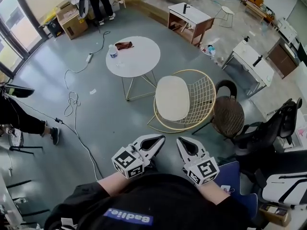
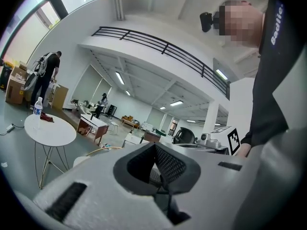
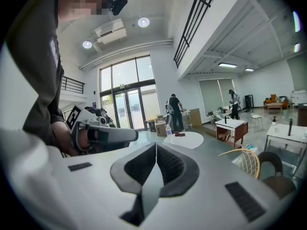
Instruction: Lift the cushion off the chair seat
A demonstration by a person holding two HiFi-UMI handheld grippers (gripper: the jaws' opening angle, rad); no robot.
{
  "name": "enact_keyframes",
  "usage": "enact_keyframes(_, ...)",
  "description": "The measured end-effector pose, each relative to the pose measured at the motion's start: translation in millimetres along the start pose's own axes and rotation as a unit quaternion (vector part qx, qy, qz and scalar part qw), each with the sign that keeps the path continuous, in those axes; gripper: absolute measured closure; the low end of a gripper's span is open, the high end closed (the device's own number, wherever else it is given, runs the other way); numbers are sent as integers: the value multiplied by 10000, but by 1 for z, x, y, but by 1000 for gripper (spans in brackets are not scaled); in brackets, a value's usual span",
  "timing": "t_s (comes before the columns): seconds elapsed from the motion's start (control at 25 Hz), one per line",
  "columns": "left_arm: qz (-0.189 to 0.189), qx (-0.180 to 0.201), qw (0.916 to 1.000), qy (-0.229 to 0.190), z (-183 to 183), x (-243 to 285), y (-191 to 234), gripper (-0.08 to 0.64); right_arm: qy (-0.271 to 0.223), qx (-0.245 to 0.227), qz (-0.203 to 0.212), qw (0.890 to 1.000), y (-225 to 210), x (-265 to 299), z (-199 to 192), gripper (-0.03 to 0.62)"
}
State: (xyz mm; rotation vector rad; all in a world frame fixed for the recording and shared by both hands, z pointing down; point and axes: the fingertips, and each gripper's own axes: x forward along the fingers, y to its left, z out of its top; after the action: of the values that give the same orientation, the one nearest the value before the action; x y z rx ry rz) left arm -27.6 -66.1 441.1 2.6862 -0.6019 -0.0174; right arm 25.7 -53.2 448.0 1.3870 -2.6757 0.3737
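Observation:
A cream cushion [image 1: 171,97] lies on the seat of a gold wire chair [image 1: 204,91] in the middle of the head view. My left gripper [image 1: 157,139] and right gripper [image 1: 181,142] are side by side close to my body, both short of the chair and pointing toward it. Both are shut with nothing between the jaws. In the left gripper view the closed jaws of the left gripper [image 2: 154,145] fill the foreground, with the chair's gold rim [image 2: 103,149] and a bit of cushion [image 2: 79,159] beyond. In the right gripper view the right gripper [image 3: 156,145] is shut, with the wire chair [image 3: 247,162] at right.
A round white table [image 1: 139,63] with a water bottle [image 1: 113,51] stands beyond the chair. A dark woven chair [image 1: 228,114] sits right of it, a black office chair [image 1: 273,128] further right. A cable [image 1: 72,102] runs over the grey floor at left, near a seated person [image 1: 19,116].

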Motion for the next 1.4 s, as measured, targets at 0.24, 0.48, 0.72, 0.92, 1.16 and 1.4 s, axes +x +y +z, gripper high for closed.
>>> enact_keyframes(0.24,-288,8,9994,214,17,14,64,545,78,75,-320,9994,-23,57,9,563)
enact_keyframes(0.48,-317,-124,9991,262,20,31,110,545,136,76,-469,9988,-42,96,8,563)
enact_keyframes(0.72,8,-403,9989,260,4,50,145,545,121,143,-428,9989,-75,115,9,563)
enact_keyframes(0.92,336,-586,9972,308,-18,67,170,545,296,152,-246,9991,-94,127,-6,563)
enact_keyframes(1.16,576,-655,9952,441,-52,95,197,545,522,209,-167,9983,-127,138,-42,563)
enact_keyframes(1.4,833,-895,9904,647,-94,109,224,545,632,333,-147,9973,-146,148,-66,563)
